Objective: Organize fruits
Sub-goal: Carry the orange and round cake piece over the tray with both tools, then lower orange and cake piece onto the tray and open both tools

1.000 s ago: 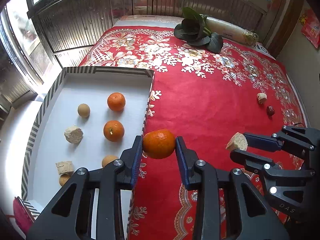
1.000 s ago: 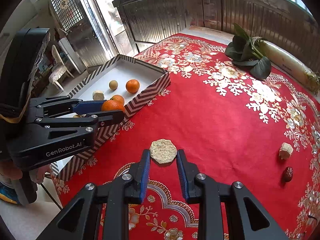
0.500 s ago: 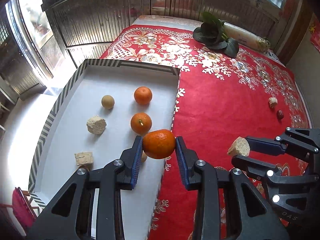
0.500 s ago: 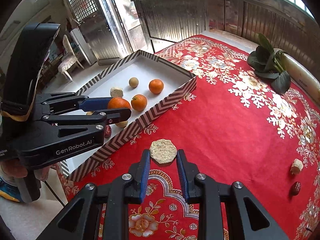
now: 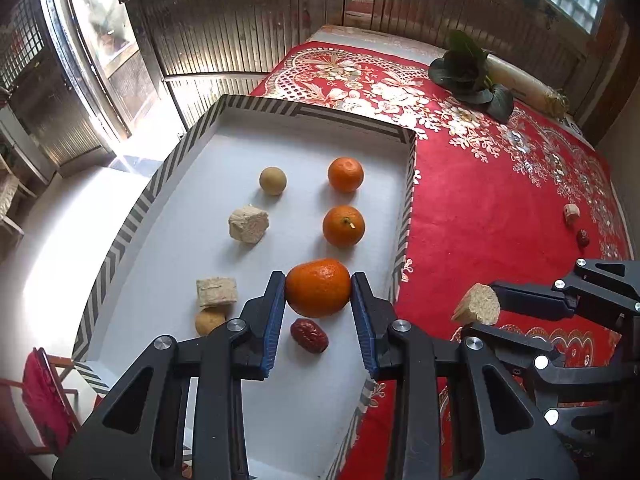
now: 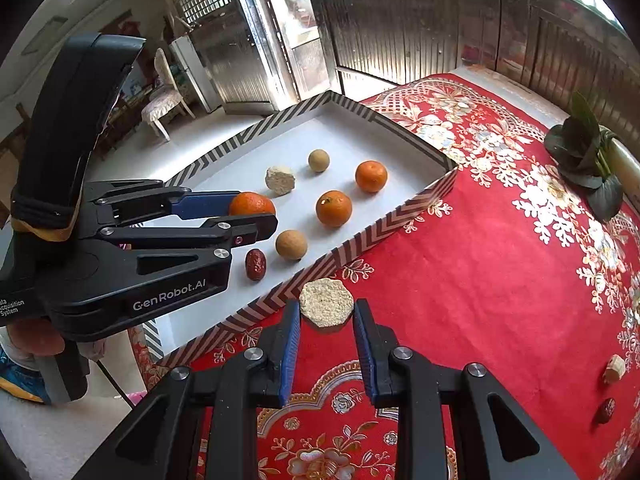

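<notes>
My left gripper [image 5: 319,291] is shut on an orange tangerine [image 5: 318,287] and hangs over the white floor of the striped-rim tray [image 5: 308,111]. In the right wrist view the same left gripper [image 6: 256,210] holds that tangerine [image 6: 251,203] above the tray [image 6: 400,216]. My right gripper [image 6: 326,314] is shut on a beige crumbly cake [image 6: 326,302] above the red cloth, just beside the tray's near rim. Inside the tray lie two more tangerines [image 5: 345,174] [image 5: 343,225], a red date [image 5: 309,335], round tan fruits [image 5: 272,180] and beige cake pieces [image 5: 248,224].
A red flowered cloth [image 6: 480,240] covers the table. On it at the right lie a small beige piece [image 6: 614,367] and another date [image 6: 606,410]. Leafy greens [image 6: 584,156] sit at the far end. A person's hand [image 6: 36,336] grips the left tool. Beyond the tray's outer side the floor drops away.
Both grippers have carried their loads leftward: the tangerine went from beside the tray's rim to over its floor, and the cake drew up to the tray's near rim.
</notes>
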